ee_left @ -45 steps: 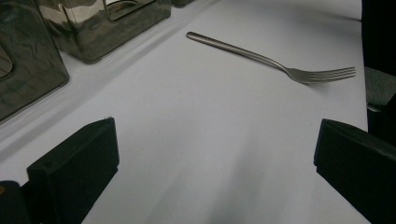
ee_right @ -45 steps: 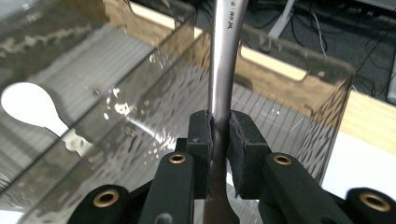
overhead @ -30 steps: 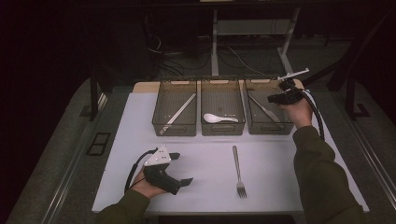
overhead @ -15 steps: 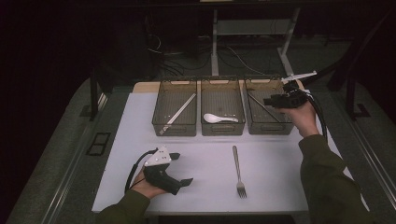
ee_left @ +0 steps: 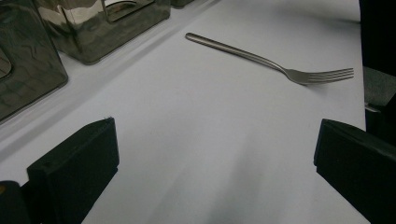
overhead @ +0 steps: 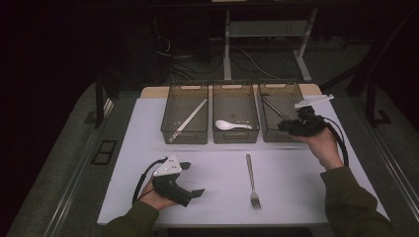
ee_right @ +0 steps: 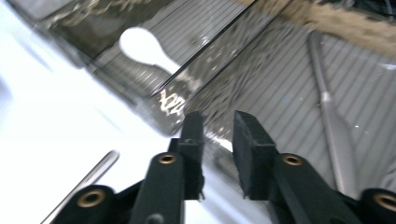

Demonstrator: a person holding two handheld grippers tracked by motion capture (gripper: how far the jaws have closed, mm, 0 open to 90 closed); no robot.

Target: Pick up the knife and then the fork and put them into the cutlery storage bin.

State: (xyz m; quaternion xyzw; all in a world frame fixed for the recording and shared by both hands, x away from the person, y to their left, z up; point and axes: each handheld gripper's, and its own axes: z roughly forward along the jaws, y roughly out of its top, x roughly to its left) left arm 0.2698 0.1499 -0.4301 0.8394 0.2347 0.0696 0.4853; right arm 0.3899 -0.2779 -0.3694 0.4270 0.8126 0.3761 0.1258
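- Since the earlier frames, the right gripper (overhead: 291, 126) has drawn back from over the right-hand bin (overhead: 280, 117) toward the person, and now hangs above that bin's near wall; its jaws have just been closing, with nothing between them. The left gripper (overhead: 193, 193) has stayed where it was.
- Right gripper: jaws narrow, a slim gap between the pads in the right gripper view, holding and touching nothing.
- Left gripper: jaws spread wide in the left gripper view, empty, low over the bare white sheet.
- Surface: a white table top (overhead: 217, 168) with three clear bins in a row at its far edge. A long metal utensil (overhead: 273, 108) lies in the bin under the right gripper, a white spoon (overhead: 231, 125) in the middle bin (overhead: 235, 118), and a pale long utensil (overhead: 188, 120) in the far-left bin (overhead: 185, 118).
- Room: dark, with desk legs and cables on the floor beyond the table.
- Fork (overhead: 252, 180): lies flat on the table between the two grippers, just ahead of the left gripper's open jaws and well short of the right one. Its long axis runs from the bins toward the person, tines at the near end, handle pointing to the middle bin.
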